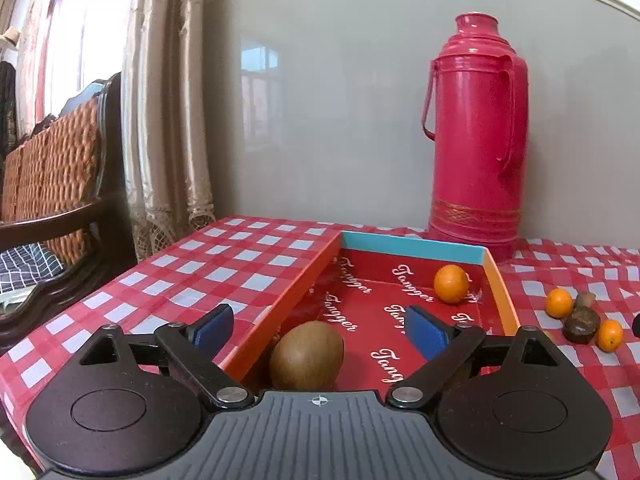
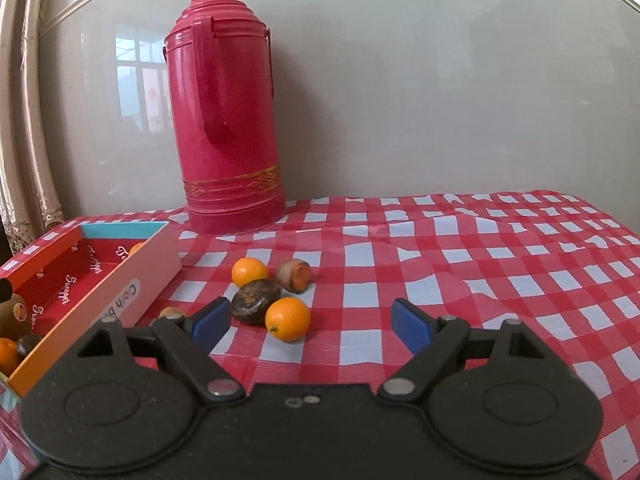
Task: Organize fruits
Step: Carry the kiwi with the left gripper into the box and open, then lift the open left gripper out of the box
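The kiwi (image 1: 306,355) and one orange (image 1: 451,283) lie in the red box (image 1: 412,246), four fruits (image 2: 287,318) wait on the checked cloth (image 2: 480,280), and both the left gripper (image 1: 316,330) and the right gripper (image 2: 310,322) stand wide open, holding nothing.

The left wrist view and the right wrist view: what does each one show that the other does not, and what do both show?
Only the left wrist view shows the wicker chair, the curtain and the kiwi whole, lying in the box between the open left gripper pads, untouched.

Only the right wrist view shows the cut brownish fruit, the box's pale outer wall and the open, empty right gripper.

Both show the pink thermos, the box, the checked tablecloth, and loose oranges beside a dark fruit.
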Demonstrator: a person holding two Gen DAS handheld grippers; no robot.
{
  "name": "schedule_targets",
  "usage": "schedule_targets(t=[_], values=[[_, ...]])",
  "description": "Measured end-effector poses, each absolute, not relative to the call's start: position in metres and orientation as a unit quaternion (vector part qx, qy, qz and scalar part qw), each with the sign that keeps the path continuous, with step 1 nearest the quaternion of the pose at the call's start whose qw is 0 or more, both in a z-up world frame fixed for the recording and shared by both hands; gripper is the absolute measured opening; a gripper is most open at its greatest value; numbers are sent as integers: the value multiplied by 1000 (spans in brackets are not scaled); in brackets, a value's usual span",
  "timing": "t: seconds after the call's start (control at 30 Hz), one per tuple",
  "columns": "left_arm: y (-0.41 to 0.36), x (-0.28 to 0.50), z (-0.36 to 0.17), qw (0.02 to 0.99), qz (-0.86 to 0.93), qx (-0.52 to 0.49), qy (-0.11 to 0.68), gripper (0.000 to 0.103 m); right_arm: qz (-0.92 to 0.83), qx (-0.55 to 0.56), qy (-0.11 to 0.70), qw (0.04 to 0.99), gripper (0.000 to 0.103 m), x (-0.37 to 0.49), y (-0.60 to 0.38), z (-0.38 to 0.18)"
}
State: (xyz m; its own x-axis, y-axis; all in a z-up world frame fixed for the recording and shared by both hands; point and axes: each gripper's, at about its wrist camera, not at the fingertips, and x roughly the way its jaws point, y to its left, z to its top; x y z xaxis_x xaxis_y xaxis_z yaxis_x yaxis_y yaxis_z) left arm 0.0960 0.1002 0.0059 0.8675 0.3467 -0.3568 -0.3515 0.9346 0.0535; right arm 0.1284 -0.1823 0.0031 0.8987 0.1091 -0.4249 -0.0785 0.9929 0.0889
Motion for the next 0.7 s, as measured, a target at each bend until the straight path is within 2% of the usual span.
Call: schedule_targets(t=[0.17, 0.23, 0.7], values=[[99, 90, 11, 969, 182, -12, 164, 94, 46, 33, 220, 974, 81, 127, -186, 3], [101, 87, 12, 970, 187, -17, 153, 103, 46, 32, 221, 974, 81, 127, -187, 3], [103, 88, 10, 969, 181, -24, 166, 103, 39, 27, 226, 973, 80, 127, -195, 1]])
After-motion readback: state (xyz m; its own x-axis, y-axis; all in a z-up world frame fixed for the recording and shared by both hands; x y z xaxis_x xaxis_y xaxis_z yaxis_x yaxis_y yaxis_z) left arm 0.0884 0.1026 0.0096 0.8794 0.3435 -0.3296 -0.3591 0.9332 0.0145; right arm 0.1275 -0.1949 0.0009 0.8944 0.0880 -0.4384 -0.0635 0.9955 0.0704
